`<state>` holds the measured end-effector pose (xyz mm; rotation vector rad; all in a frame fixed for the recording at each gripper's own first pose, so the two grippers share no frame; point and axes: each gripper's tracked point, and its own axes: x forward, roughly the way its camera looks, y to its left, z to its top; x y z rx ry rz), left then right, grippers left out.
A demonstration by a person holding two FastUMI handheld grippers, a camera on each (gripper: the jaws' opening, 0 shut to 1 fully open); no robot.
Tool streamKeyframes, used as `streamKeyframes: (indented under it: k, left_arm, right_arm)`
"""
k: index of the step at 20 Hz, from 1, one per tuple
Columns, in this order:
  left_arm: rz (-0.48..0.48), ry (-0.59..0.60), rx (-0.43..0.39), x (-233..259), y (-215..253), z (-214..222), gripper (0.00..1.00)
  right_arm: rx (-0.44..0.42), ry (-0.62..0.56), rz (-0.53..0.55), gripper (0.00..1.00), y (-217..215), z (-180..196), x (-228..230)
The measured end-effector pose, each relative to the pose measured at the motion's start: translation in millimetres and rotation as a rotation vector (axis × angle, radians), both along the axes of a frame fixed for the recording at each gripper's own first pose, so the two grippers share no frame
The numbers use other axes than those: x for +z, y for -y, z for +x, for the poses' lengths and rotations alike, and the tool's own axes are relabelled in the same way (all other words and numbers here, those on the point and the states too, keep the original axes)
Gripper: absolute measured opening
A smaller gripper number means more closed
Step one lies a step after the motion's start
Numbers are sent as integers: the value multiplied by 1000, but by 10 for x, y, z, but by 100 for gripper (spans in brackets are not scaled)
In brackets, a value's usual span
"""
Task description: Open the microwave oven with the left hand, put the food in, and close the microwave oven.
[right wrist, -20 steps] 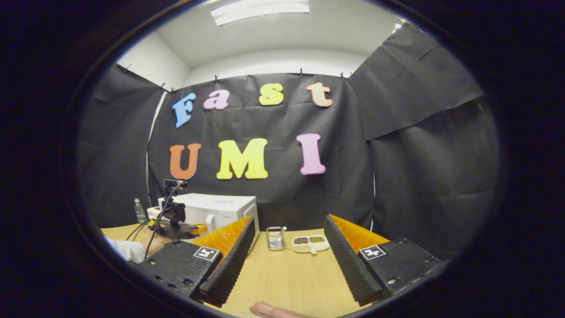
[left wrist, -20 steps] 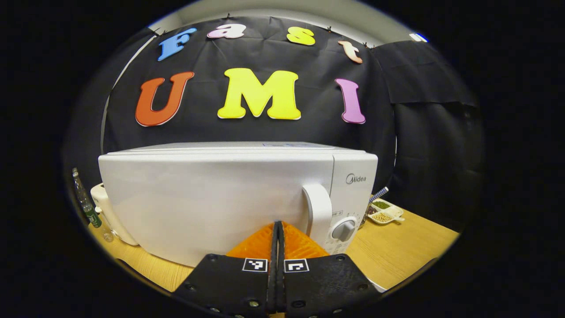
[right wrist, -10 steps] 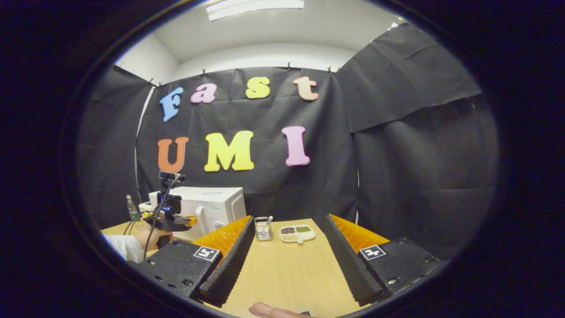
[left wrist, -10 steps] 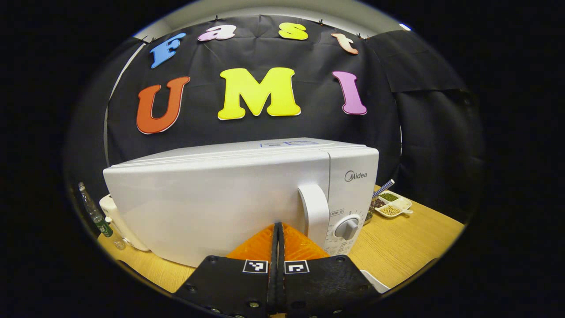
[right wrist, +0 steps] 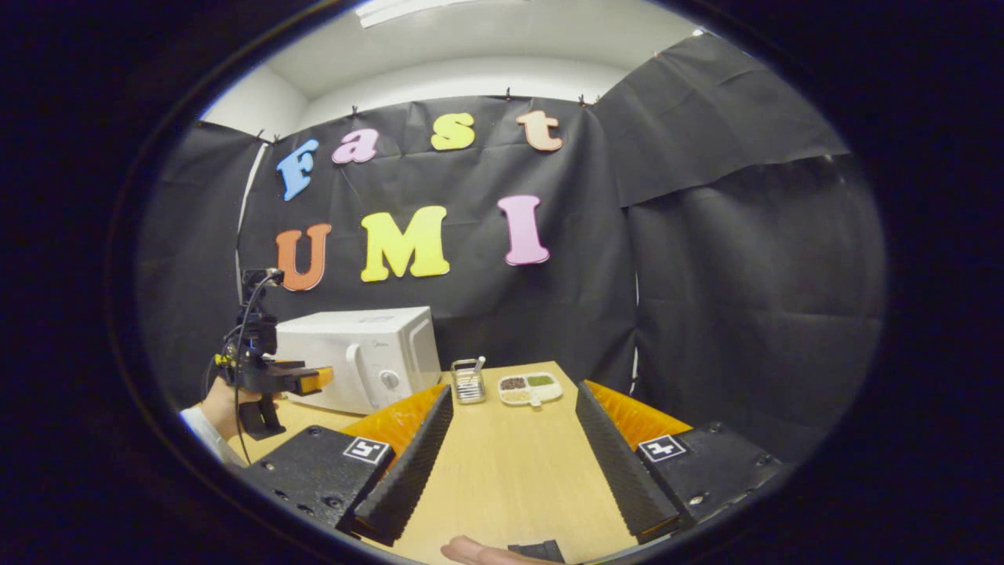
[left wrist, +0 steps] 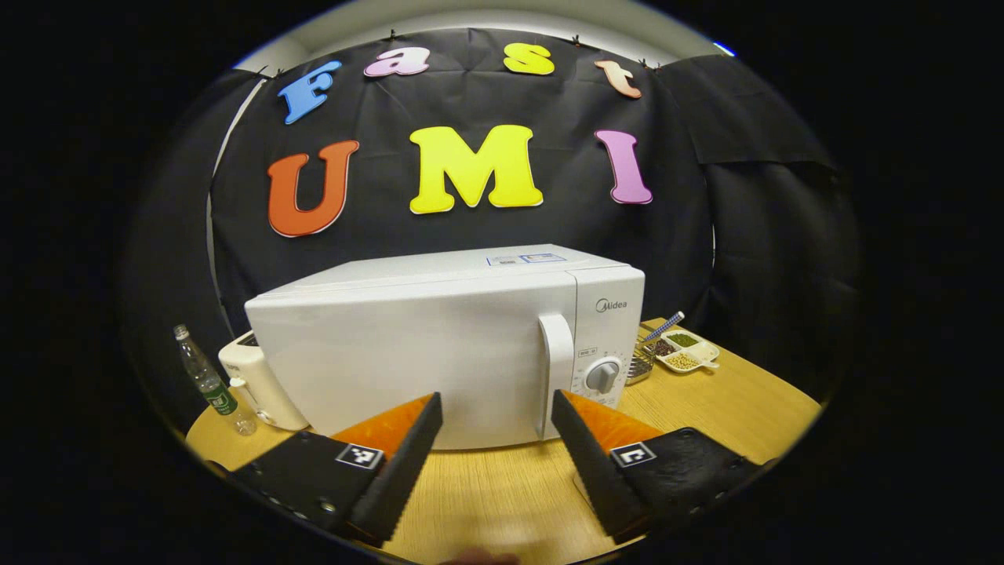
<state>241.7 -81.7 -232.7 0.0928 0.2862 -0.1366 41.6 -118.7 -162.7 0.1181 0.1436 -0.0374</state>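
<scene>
The white microwave (left wrist: 439, 353) stands on the wooden table (left wrist: 502, 494) with its door shut. Its vertical handle (left wrist: 558, 369) sits beside the control dial (left wrist: 602, 377). My left gripper (left wrist: 496, 400) is open and a short way in front of the door, just left of the handle, holding nothing. In the right gripper view the microwave (right wrist: 357, 357) is at the left, with the left gripper (right wrist: 302, 379) held by a hand before it. My right gripper (right wrist: 514, 391) hangs open and empty over the table. A divided dish of beans and grains (right wrist: 530, 388) lies farther back.
Left of the microwave stand a clear bottle (left wrist: 208, 384) and a cream appliance (left wrist: 255, 384). A wire basket (left wrist: 639, 362) and the divided dish (left wrist: 682, 353) sit to its right. A hand (right wrist: 478, 552) and a dark object (right wrist: 537, 551) show at the near table edge.
My left gripper went from shut to open and pulled back from the microwave door, which stays shut. The right gripper kept open and shifted slightly.
</scene>
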Motion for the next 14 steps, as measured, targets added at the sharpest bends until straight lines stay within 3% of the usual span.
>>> streamKeyframes:
  k: [1,2,4,5,8,9,12,13,14]
  left_arm:
    - [7,22,22,67,-76,-94,97]
    - [6,30,42,129,-127,-234,97]
    - [-12,33,67,279,-192,-527,97]
    - [-15,36,66,357,-196,-683,97]
    - [-23,34,93,603,-313,-1124,97]
    - [-25,37,105,683,-337,-1255,97]
    - [-37,86,113,1028,-366,-1670,97]
    - [-43,108,107,1150,-373,-1805,96]
    - [-49,136,108,1280,-393,-1945,97]
  right_arm:
    - [10,-9,8,100,-38,10,-14]
    - [17,-19,13,89,-63,17,-30]
    - [27,-20,18,89,-128,24,13]
    - [26,-13,17,100,-146,21,65]
    - [11,14,2,100,-174,-16,200]
    - [8,20,-4,89,-183,-40,245]
    - [24,36,-30,89,-221,-170,434]
    - [20,56,-28,100,-219,-217,553]
    - [15,76,-31,89,-214,-264,672]
